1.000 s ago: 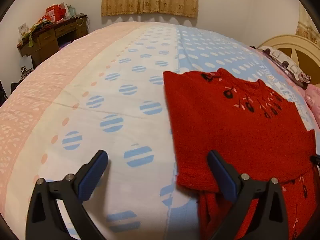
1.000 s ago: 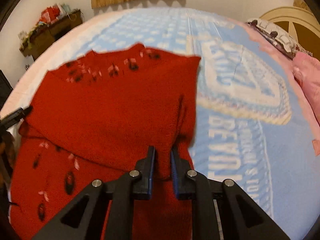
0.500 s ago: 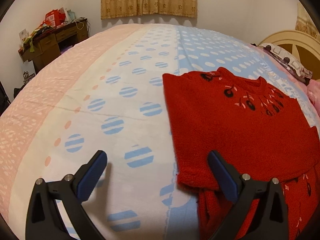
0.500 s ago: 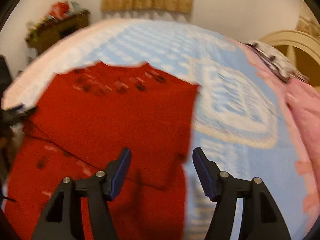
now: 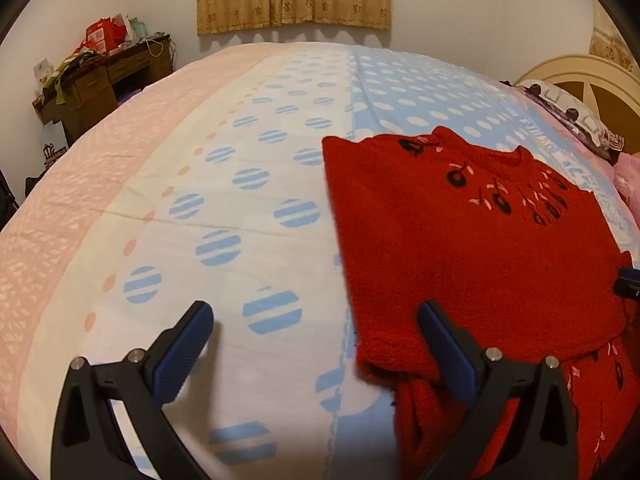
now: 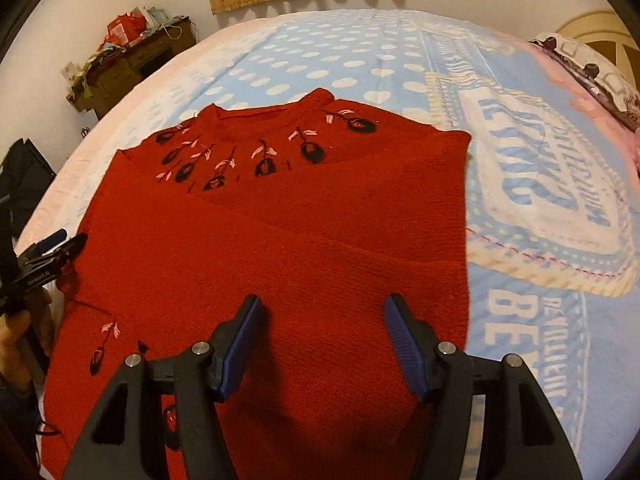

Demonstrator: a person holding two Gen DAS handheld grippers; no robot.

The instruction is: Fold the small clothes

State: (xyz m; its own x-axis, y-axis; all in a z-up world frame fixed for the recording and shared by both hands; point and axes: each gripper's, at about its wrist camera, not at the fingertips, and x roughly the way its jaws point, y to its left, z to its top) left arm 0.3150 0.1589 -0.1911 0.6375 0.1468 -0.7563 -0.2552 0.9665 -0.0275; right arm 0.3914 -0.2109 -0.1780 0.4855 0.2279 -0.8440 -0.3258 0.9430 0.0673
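Two tools hang over the bed [image 5: 224,184], and both stand released with nothing between their blue pads: the left tool [image 5: 316,344] straddles the near left edge of the red sweater [image 5: 472,248], its right pad over the knit and its left pad over the spotted sheet, while the right tool [image 6: 324,340] hovers wide open above the lower middle of the same sweater [image 6: 280,248]. That sweater lies flat at the right of the left wrist view and fills the centre of the right wrist view, collar and black-and-pink embroidery toward the top of the frame, with a sleeve apparently laid across the body as a diagonal fold line. My read: one fold is set and the next grab is coming. To do it well, pinch both layers at the lower hem with each tool, lift evenly, and carry the hem up toward the collar so the edges line up; thick knit tends to slip, so bite deep. As for containers, a wooden desk [image 6: 128,68] at upper left carries red boxes [image 5: 106,34] and clutter; their contents cannot be made out
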